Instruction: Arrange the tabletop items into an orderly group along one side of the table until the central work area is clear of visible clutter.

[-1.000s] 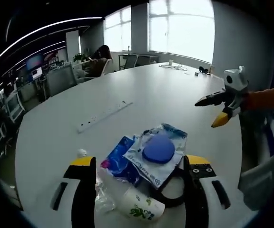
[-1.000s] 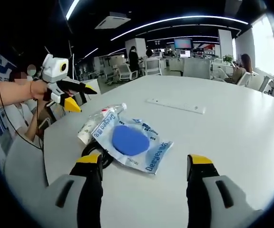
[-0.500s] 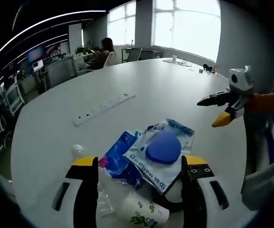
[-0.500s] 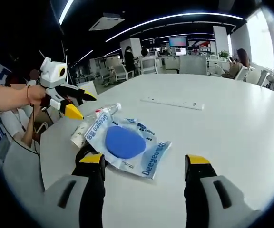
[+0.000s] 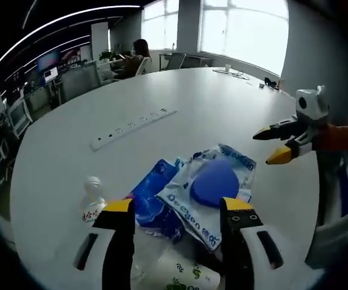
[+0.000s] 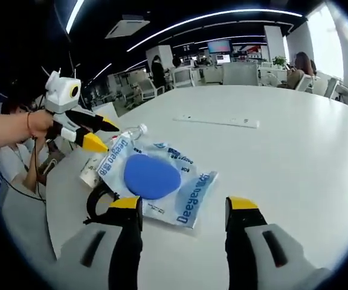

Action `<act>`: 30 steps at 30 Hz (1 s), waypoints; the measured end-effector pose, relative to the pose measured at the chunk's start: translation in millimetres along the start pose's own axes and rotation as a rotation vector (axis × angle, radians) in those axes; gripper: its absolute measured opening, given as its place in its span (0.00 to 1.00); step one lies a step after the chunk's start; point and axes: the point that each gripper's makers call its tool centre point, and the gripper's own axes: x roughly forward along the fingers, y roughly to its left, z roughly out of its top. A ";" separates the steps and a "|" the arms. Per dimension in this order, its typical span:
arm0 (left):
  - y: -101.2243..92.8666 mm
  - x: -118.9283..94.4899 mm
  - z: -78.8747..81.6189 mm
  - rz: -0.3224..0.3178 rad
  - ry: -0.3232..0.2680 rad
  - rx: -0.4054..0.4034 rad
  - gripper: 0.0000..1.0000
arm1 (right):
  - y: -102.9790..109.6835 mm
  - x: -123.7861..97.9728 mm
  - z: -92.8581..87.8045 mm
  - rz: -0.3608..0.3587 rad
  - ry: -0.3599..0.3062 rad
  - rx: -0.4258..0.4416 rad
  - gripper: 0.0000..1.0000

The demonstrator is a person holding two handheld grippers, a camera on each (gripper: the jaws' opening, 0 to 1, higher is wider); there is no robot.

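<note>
Both tools open, jaws apart, empty. Left tool (image 5: 177,208) over clear bag with blue disc (image 5: 213,183) on white tabletop (image 5: 192,103); bottle (image 5: 92,199) at 9 o'clock. Right tool (image 6: 183,205) just short of it.

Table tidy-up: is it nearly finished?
Partly. The packet with the blue disc, blue wrapper, bottle and paper cup already sit bunched near one edge. Both grippers, left and right, are open and empty. The power strip lies apart mid-table.
</note>
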 end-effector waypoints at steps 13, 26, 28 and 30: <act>1.2 16.5 -11.9 0.002 0.037 0.000 0.46 | -4.9 20.7 -15.1 -0.004 0.025 0.045 0.44; 0.9 21.0 -20.7 0.005 0.064 -0.016 0.25 | -7.4 26.7 -27.8 0.004 0.054 0.103 0.24; 0.4 21.0 -20.6 0.006 0.063 -0.010 0.18 | -8.3 27.3 -28.6 0.005 0.053 0.111 0.18; -1.2 21.3 -20.5 0.004 0.062 -0.013 0.14 | -8.6 27.6 -29.4 0.004 0.054 0.112 0.11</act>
